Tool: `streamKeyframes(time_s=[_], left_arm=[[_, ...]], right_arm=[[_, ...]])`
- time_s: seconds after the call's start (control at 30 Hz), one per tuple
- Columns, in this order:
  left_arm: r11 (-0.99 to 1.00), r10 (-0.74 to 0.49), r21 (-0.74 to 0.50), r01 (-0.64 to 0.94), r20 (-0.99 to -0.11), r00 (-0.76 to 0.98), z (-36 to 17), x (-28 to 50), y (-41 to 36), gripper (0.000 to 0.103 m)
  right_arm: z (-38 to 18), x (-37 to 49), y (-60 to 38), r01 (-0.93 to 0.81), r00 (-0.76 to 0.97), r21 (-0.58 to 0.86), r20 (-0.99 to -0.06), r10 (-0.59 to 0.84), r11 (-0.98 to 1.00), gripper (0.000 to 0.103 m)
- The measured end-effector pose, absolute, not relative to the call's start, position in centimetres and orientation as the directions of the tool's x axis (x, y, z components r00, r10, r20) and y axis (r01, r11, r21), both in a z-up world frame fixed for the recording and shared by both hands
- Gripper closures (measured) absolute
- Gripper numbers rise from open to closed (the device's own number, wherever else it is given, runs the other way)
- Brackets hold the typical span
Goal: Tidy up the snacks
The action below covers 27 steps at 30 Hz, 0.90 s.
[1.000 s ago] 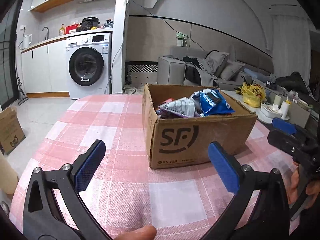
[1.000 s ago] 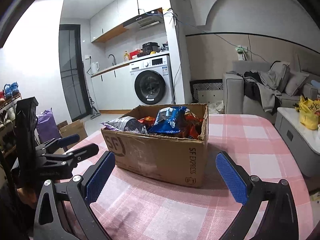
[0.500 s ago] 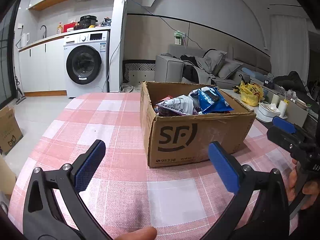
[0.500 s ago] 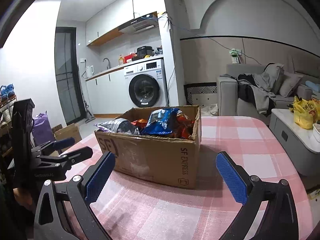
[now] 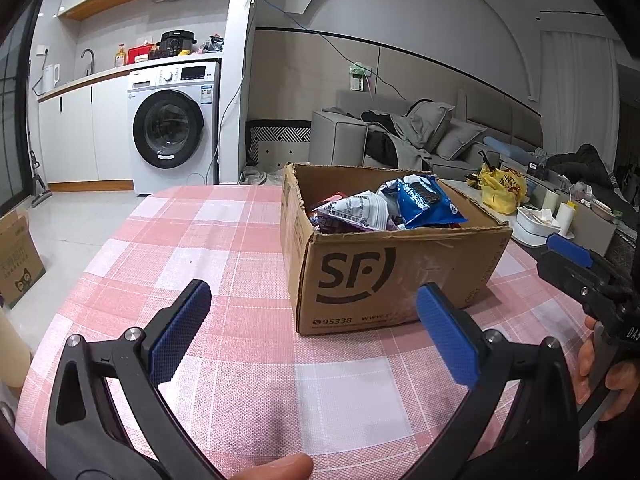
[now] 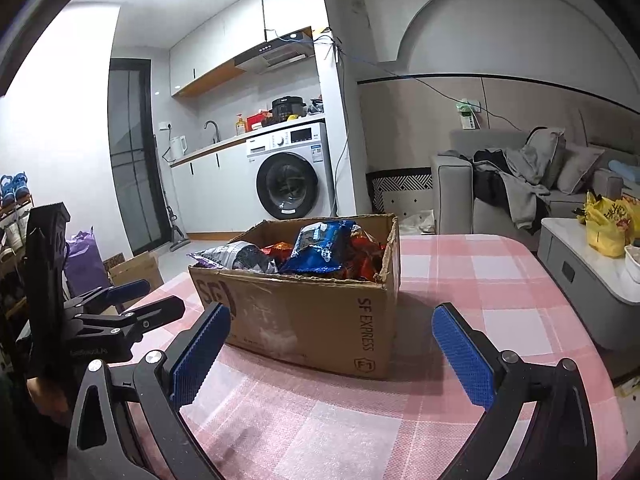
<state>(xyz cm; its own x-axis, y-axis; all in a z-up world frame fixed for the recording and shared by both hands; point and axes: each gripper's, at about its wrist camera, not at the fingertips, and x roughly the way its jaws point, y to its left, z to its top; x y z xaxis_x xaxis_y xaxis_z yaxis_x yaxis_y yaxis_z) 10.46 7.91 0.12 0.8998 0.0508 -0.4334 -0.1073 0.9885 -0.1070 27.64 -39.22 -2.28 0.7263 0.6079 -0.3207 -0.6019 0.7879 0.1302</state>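
An open cardboard box (image 5: pixel 384 276) marked SF stands on a pink checked tablecloth (image 5: pixel 208 248). It holds several snack bags, among them a blue bag (image 5: pixel 424 200) and a white and purple bag (image 5: pixel 356 214). The box (image 6: pixel 312 312) and the blue bag (image 6: pixel 324 246) also show in the right wrist view. My left gripper (image 5: pixel 314 334) is open and empty, in front of the box's left corner. My right gripper (image 6: pixel 332 354) is open and empty, in front of the box's right side. Each gripper shows in the other's view, the right one (image 5: pixel 576 260) and the left one (image 6: pixel 132 300).
A washing machine (image 5: pixel 172 140) and kitchen counter stand behind the table. A grey sofa (image 5: pixel 400 140) with clothes is at the back right. A side table holds a yellow bag (image 5: pixel 502 192) and white containers. A small cardboard box (image 5: pixel 16 264) sits on the floor at left.
Both grippers have tilted upward a little, so the box sits lower in both views. Both stay open and empty.
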Motion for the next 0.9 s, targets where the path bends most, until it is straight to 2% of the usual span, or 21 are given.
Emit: streamKeyframes(time_s=[0.9], left_arm=[[0.991, 0.043, -0.097, -0.093, -0.424, 0.904, 0.30, 10.37, 7.73, 0.001]], right_arm=[[-2.41, 27.51, -39.10, -0.598, 0.728, 0.128, -0.324, 0.604, 0.791, 0.000]])
